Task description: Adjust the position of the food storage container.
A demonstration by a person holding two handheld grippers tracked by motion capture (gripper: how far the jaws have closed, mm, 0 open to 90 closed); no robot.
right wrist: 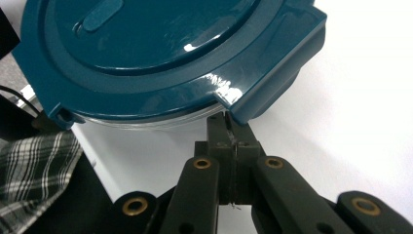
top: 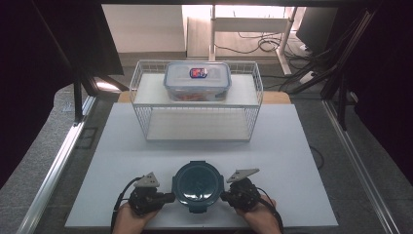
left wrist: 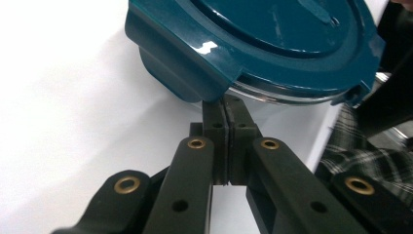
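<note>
Containers: one round [top: 197, 181], one rectangular [top: 197, 80]

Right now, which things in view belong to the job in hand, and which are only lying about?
In the job: round teal-lidded glass container; left gripper, shut at its side; right gripper, shut at the other side.

Lying about: white wire shelf rack; clear rectangular lidded box on the rack.

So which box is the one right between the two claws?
The round dark-teal container at the table's near edge. The other, a clear rectangular box, sits on the wire rack farther back.
</note>
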